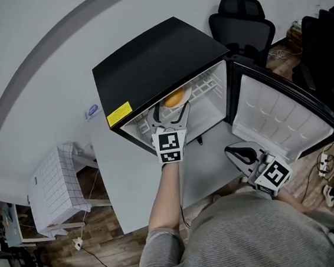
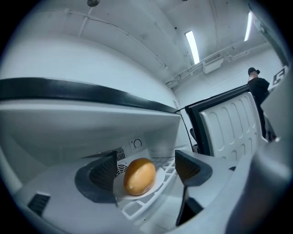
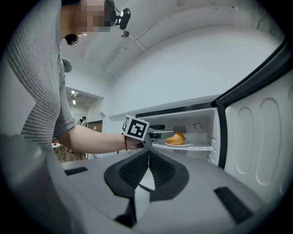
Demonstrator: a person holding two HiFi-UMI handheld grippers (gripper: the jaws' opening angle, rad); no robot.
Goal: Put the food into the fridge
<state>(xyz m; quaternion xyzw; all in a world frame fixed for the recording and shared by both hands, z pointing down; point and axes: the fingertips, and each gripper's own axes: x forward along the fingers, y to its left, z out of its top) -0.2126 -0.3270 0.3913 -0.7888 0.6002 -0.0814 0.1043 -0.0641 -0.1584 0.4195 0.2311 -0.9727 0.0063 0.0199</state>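
Observation:
A black mini fridge (image 1: 147,61) stands on a grey table (image 1: 125,187) with its door (image 1: 278,118) swung open to the right. Inside, an orange-brown bun (image 2: 139,176) lies on a small white plate (image 2: 158,180) that rests on the white wire shelf (image 2: 137,208). My left gripper (image 2: 146,165) reaches into the fridge and is open, one jaw on each side of the plate, the right jaw clear of it. From the head view the bun (image 1: 174,98) sits just beyond the left gripper (image 1: 172,107). My right gripper (image 1: 233,151) is shut and empty in front of the open door.
The door's white inner shelves (image 2: 229,123) stand to the right of the opening. A white grid-patterned box (image 1: 54,189) sits left of the table. Black office chairs (image 1: 241,24) stand behind the fridge. Cables lie on the wooden floor (image 1: 330,160) at the right.

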